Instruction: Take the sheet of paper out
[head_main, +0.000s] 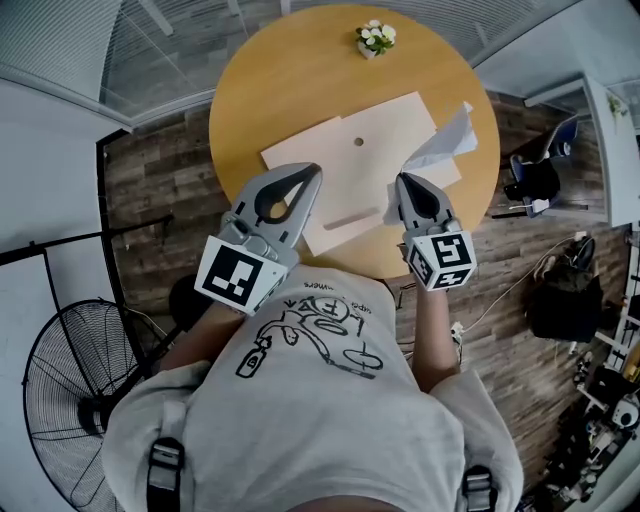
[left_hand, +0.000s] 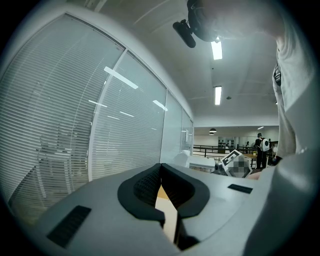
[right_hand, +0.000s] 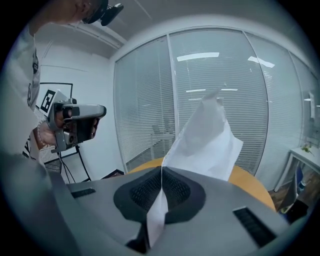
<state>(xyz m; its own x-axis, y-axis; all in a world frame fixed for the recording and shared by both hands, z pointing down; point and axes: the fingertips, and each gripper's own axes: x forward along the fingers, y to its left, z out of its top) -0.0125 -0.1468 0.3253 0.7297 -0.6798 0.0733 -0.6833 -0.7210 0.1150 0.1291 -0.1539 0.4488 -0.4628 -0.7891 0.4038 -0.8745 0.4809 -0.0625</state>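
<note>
Ideally the step in hand, drawing the sheet of paper clear of the envelope, is shared: one tool steadies while the other pulls. At centre left of the head view the left gripper (head_main: 312, 172) lies roughly level over the near-left part of the envelope (head_main: 370, 130). Its jaws are closed with the tips meeting. A pale strip shows in the slot behind the tips, and it cannot be told whether that is a pinched edge or only a surface seen through the gap. The envelope rests flat on the round table (head_main: 270, 80), with a small pot of flowers (head_main: 375, 38) at upper centre. At centre right the right gripper (head_main: 400, 182) tilts slightly downward at the end of an extended forearm. Its jaws are pressed tight on the near end of the sheet of paper (head_main: 445, 145), which stands crumpled above the envelope's right edge, toward the upper right. Whether the far end is fully out is not visible. A thin sheet pinched at so narrow a spot probably tears if twisted, so the pull should be smooth and straight, away from the opening, while the envelope is kept from dragging.
</note>
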